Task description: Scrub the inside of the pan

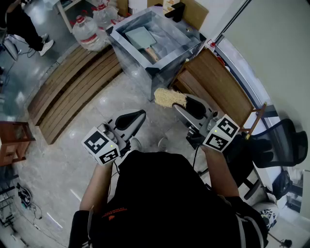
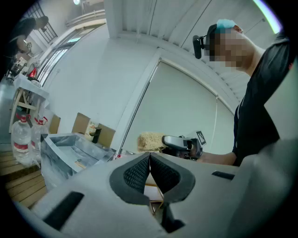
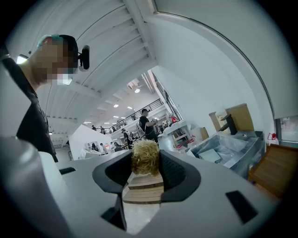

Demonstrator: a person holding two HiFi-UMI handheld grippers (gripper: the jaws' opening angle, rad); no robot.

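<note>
A square grey pan point(image 1: 140, 37) with a wooden handle lies in the steel sink point(image 1: 180, 50) ahead of me. The right gripper view also shows the pan point(image 3: 210, 155) in the sink point(image 3: 242, 149). My right gripper point(image 1: 178, 104) is shut on a tan fibrous scrubber point(image 1: 169, 97), held in the air short of the sink. The scrubber point(image 3: 145, 157) sits between the pads point(image 3: 170, 170). My left gripper point(image 1: 139, 116) hangs beside it, shut and empty, its pads point(image 2: 138, 173) touching. From the left gripper view, the right gripper point(image 2: 182, 142) and scrubber point(image 2: 150, 141) float right of the sink point(image 2: 70, 149).
Large water bottles point(image 1: 87, 31) stand left of the sink. Wooden steps point(image 1: 72, 82) run along the floor at left. A wooden table point(image 1: 218, 82) and a black office chair point(image 1: 272, 145) stand at right. A black faucet point(image 1: 177, 10) and cardboard boxes point(image 1: 196, 10) sit behind the sink.
</note>
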